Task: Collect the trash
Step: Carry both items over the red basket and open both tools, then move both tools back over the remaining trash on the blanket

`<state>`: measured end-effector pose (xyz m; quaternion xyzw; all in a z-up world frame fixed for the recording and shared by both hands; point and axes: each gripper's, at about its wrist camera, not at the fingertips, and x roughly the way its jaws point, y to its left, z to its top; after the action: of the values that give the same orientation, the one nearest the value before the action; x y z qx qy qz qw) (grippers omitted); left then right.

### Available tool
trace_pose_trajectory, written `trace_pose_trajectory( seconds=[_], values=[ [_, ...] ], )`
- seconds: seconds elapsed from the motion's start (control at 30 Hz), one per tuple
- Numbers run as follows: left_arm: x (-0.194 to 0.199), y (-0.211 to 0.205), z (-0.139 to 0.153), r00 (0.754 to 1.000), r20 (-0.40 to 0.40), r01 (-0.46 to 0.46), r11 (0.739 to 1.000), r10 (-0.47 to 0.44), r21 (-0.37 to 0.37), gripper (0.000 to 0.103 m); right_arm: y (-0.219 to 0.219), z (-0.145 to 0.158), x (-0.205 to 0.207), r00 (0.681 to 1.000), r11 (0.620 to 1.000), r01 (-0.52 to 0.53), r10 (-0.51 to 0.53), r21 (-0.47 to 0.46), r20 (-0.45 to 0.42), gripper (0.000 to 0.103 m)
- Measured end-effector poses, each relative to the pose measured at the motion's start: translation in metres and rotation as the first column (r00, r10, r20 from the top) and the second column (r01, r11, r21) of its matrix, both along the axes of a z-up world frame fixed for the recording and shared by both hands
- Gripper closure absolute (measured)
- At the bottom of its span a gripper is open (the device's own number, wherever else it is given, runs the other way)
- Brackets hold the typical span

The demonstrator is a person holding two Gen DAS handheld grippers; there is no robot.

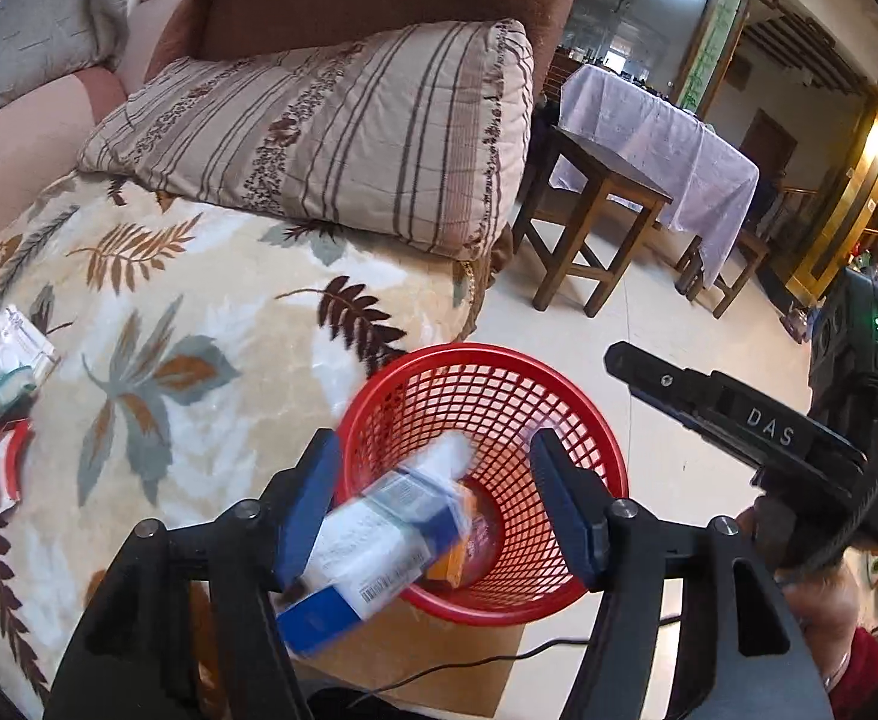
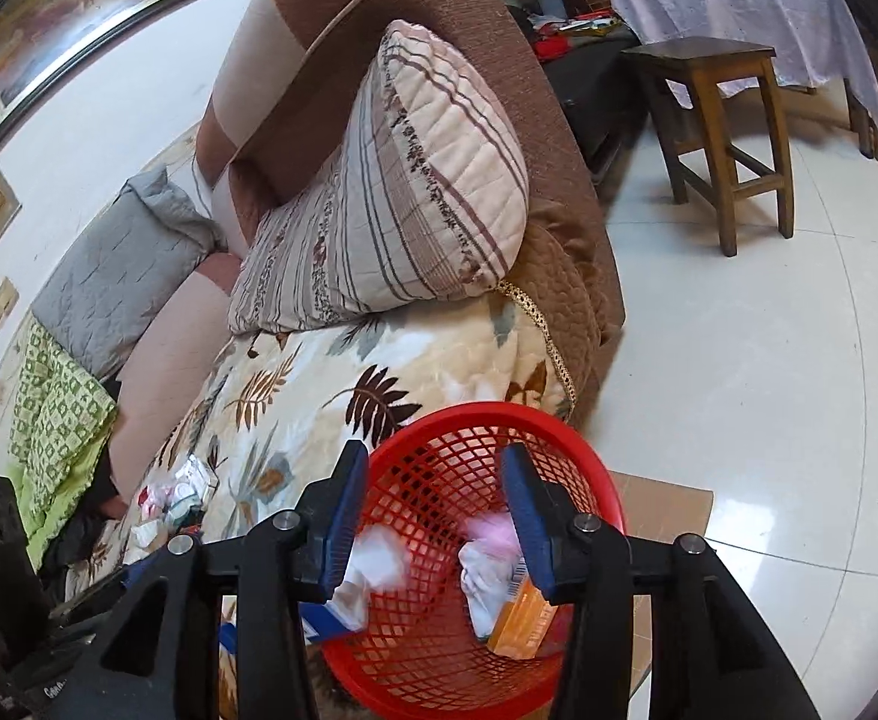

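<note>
Between my left jaws (image 1: 432, 504) a blue-and-white carton (image 1: 372, 546) is showing blurred, one end over the rim of the red mesh basket (image 1: 589, 420). These jaws are standing spread wide, and I cannot tell whether the left pad is touching the carton. An orange box (image 1: 457, 564) is lying in the basket's bottom. Left of the basket, more wrappers (image 1: 0, 384) are sitting on the leaf-patterned blanket (image 1: 210, 312), well apart from it. A striped pillow (image 1: 330, 138) is leaning at the sofa's end. At the right edge, a hand (image 1: 823, 594) is holding my other gripper.

Through the right wrist view, my right jaws (image 2: 435, 516) are also spreading wide over the same basket (image 2: 451, 438), pinching nothing. Inside it are lying white crumpled paper (image 2: 481, 576), something pink (image 2: 493, 531) and the orange box (image 2: 520, 618). Blurred white trash (image 2: 372, 564) is showing beside the left pad. A wooden stool (image 2: 721, 138) is standing on the tiled floor (image 2: 757, 372).
</note>
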<state>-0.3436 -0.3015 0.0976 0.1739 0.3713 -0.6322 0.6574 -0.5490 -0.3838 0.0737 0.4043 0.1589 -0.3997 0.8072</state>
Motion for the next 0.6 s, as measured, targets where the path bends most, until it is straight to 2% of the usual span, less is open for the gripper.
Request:
trace_pose_trajectory(
  seconds=[0.17, 0.3, 0.5, 0.6],
  values=[
    [0.033, 0.04, -0.001, 0.997, -0.001, -0.083, 0.997, 0.083, -0.008, 0.039, 0.012, -0.002, 0.026, 0.997, 0.997, -0.076, 0.076, -0.003, -0.006, 0.052],
    [0.071, 0.08, -0.007, 0.982, 0.012, -0.187, 0.982, 0.187, 0.003, 0.039, 0.033, 0.001, 0.071, 0.98, 0.98, -0.199, 0.198, -0.019, -0.028, 0.052],
    [0.135, 0.147, -0.012, 0.933, 0.068, -0.354, 0.935, 0.353, -0.007, 0.038, 0.071, 0.004, 0.142, 0.924, 0.925, -0.377, 0.373, -0.04, -0.081, 0.051],
    [0.175, 0.179, -0.021, 0.888, 0.075, -0.454, 0.891, 0.453, -0.01, 0.038, 0.09, 0.007, 0.177, 0.886, 0.888, -0.458, 0.45, -0.053, -0.115, 0.047]
  ],
)
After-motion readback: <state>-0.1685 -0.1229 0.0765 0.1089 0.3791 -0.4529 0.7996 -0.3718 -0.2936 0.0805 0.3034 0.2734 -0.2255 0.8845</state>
